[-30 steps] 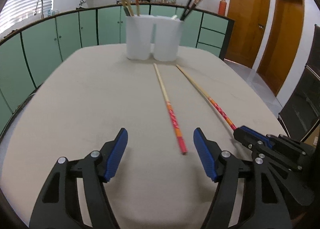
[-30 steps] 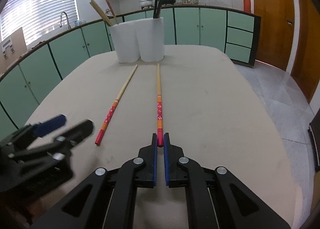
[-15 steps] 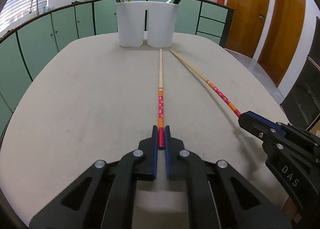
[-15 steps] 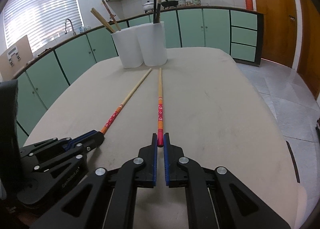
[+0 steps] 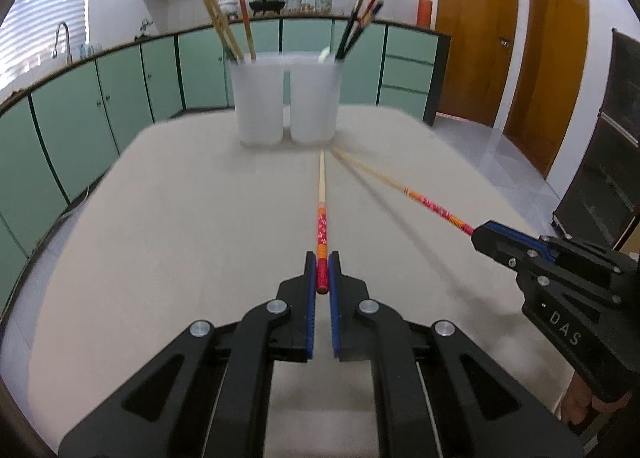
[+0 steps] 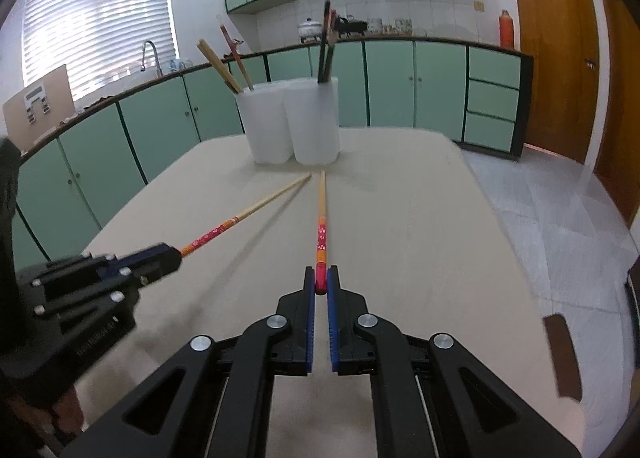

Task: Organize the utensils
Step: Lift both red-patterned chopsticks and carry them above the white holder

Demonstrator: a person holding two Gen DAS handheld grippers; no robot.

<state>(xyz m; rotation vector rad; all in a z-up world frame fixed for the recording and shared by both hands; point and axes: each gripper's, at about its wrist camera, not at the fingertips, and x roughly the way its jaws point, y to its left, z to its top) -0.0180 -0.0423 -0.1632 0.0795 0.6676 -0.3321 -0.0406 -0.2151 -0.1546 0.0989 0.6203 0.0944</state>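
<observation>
Two long chopsticks with red and orange patterned ends are held, one in each gripper. In the left wrist view my left gripper (image 5: 322,260) is shut on the red end of one chopstick (image 5: 322,223), whose pale tip points at the two white cups (image 5: 314,97). My right gripper (image 5: 482,234) grips the other chopstick (image 5: 424,202) at the right. The right wrist view shows my right gripper (image 6: 320,272) shut on its chopstick (image 6: 321,234), and the left gripper (image 6: 170,258) with its chopstick (image 6: 224,227) at the left. Both sticks cast shadows on the table below them.
The white cups (image 6: 294,125) stand side by side at the far end of the beige table (image 5: 180,238), with wooden chopsticks (image 5: 224,29) in the left one and dark ones (image 5: 356,21) in the right. Green cabinets (image 5: 120,97) run behind, with wooden doors (image 5: 476,25) at the right.
My left gripper went from open beside the chopstick to shut on its red end. Both chopsticks have risen off the table, and the cups look nearer and higher in both views.
</observation>
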